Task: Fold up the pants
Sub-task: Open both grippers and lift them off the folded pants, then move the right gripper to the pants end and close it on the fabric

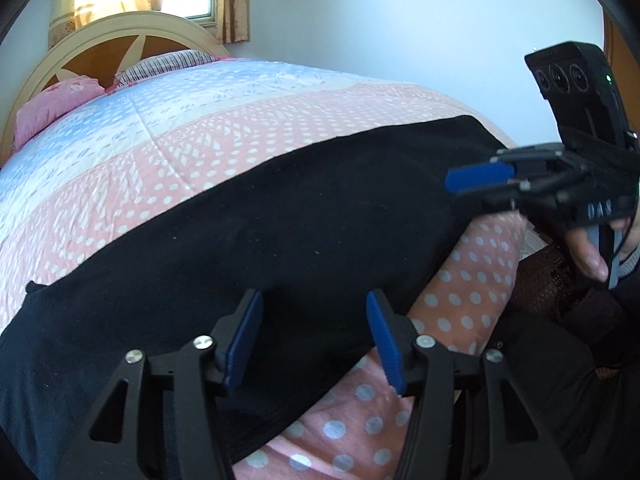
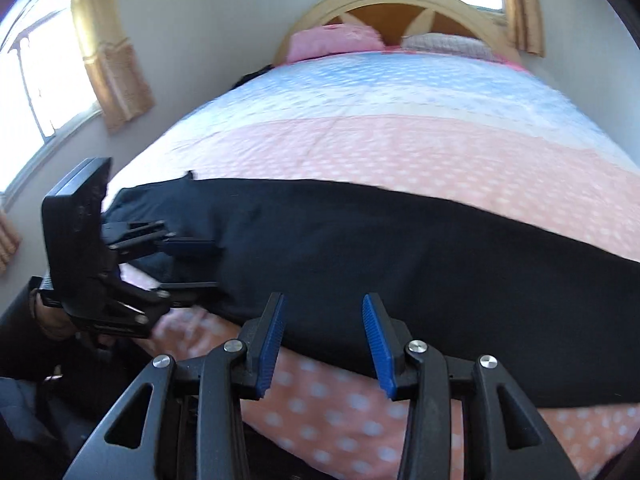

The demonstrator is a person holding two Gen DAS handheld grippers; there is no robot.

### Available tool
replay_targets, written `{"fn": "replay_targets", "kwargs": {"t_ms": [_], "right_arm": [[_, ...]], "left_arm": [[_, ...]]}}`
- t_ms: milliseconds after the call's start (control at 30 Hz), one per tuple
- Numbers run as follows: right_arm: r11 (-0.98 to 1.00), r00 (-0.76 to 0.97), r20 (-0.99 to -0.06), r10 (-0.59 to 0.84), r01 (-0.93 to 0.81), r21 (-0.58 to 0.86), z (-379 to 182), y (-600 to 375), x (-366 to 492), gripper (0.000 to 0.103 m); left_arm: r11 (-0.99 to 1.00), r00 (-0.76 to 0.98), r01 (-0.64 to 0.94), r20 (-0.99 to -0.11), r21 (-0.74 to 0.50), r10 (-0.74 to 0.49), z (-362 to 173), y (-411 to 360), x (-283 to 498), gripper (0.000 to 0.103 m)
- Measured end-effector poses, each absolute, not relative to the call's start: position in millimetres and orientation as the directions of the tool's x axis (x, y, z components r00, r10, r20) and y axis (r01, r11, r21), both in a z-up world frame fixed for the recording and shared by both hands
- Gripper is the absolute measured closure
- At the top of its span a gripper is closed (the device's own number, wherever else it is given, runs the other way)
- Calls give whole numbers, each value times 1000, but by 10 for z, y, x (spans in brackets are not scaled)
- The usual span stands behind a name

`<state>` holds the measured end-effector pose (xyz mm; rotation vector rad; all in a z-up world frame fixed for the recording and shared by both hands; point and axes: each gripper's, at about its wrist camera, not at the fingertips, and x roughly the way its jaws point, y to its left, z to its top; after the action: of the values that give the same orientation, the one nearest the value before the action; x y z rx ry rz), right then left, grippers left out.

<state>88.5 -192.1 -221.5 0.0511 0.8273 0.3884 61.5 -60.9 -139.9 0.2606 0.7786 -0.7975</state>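
Note:
The black pants [image 1: 240, 220] lie flat in a long band across the near part of the bed, also seen in the right wrist view [image 2: 400, 248]. My left gripper [image 1: 314, 336] is open and empty, just above the pants' near edge. It also shows at the left of the right wrist view [image 2: 208, 266], open beside the pants' left end. My right gripper [image 2: 323, 338] is open and empty over the pants' near edge. In the left wrist view the right gripper [image 1: 460, 184] sits at the right end of the pants.
The bed has a pink polka-dot and pale blue quilt [image 1: 160, 128], with pillows [image 1: 52, 100] and a cream headboard [image 1: 120, 28] at the far end. Curtained windows [image 2: 40, 80] are on the walls. The bed's near edge [image 2: 340, 420] drops off below my grippers.

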Motion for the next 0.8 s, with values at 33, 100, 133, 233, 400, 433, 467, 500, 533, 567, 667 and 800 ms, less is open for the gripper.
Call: {"fn": "replay_targets", "kwargs": {"t_ms": [33,100,133,233,400,433,467,500,533,567,667,800], "right_arm": [[929,587,-731,348,-322,183,-2289,-1848,910,61],[930,575,-750,327,-335,148,-2403,-1775,874,60],[929,587,-743,322,-347,129,-2415,-1759,807,60],[927,567,-756,328,-347,142,-2398,-1782,791,60],[925,562,-752,344,-343,167,-2254,-1813,819,61],[920,572,-735,364,-345,186,-2214,-1805,854,61],[914,580,-718,384,-350,206,-2154,-1803,874,61],[910,585,-708,396,-354,216,-2113,-1788,896,61],[908,588,-703,400,-359,217,-2086,-1759,915,61],[907,589,-701,401,-365,212,-2081,-1715,952,61],[904,544,-741,394,-374,207,-2206,-1580,1080,61],[913,522,-779,347,-377,154,-2294,-1508,1096,61]], "left_arm": [[693,453,718,-713,-65,-536,-1387,-542,631,39],[709,463,702,-714,-66,-525,-1393,-495,661,36],[718,467,693,-717,-67,-518,-1402,-474,680,35],[735,475,674,-718,-75,-509,-1410,-425,727,32],[755,506,655,-716,-43,-480,-1376,-383,729,25],[758,514,651,-714,-37,-476,-1382,-368,712,25],[759,513,650,-714,-39,-476,-1385,-349,719,25],[761,510,647,-717,-45,-476,-1397,-336,730,25],[765,507,642,-721,-51,-473,-1413,-320,752,25],[767,504,639,-723,-56,-473,-1428,-305,764,25],[766,502,641,-721,-61,-477,-1433,-292,762,25],[770,506,635,-718,-65,-478,-1418,-241,770,25]]}}
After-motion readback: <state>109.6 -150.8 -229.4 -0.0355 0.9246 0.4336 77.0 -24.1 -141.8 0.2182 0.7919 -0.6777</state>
